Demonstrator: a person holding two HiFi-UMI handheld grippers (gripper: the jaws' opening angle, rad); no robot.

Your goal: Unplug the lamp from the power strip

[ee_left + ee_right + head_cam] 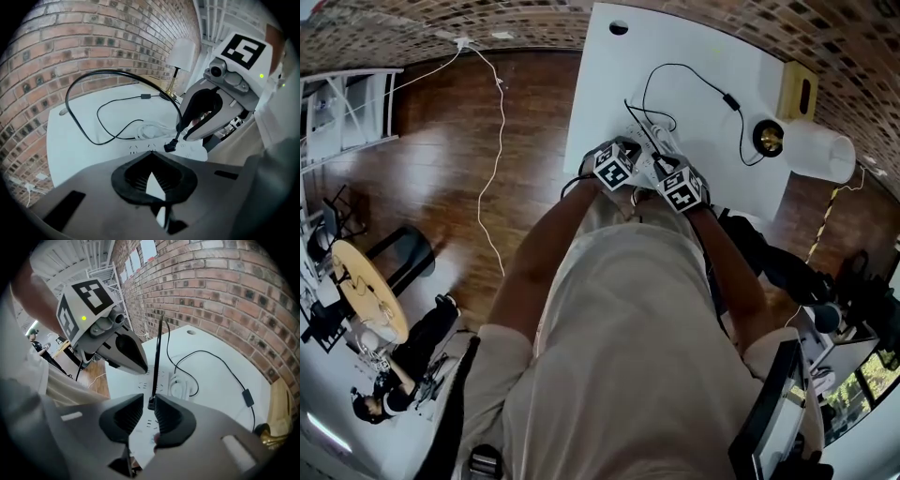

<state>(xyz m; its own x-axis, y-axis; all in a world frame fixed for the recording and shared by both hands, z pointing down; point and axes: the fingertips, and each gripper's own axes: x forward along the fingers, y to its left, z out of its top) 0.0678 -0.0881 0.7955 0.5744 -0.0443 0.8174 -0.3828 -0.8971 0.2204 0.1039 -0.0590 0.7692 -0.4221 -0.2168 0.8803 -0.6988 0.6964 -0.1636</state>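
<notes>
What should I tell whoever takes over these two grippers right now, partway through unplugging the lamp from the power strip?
The left gripper: jaws together, empty, beside the right one at the white power strip.
The right gripper: jaws slightly apart with the black plug between their tips; whether they pinch it is unclear.
The plug looks seated in the strip on the white table; its cord runs to the lamp at the table's right edge.
Done: both grippers are at the strip. Left: grip the plug and pull it out.
</notes>
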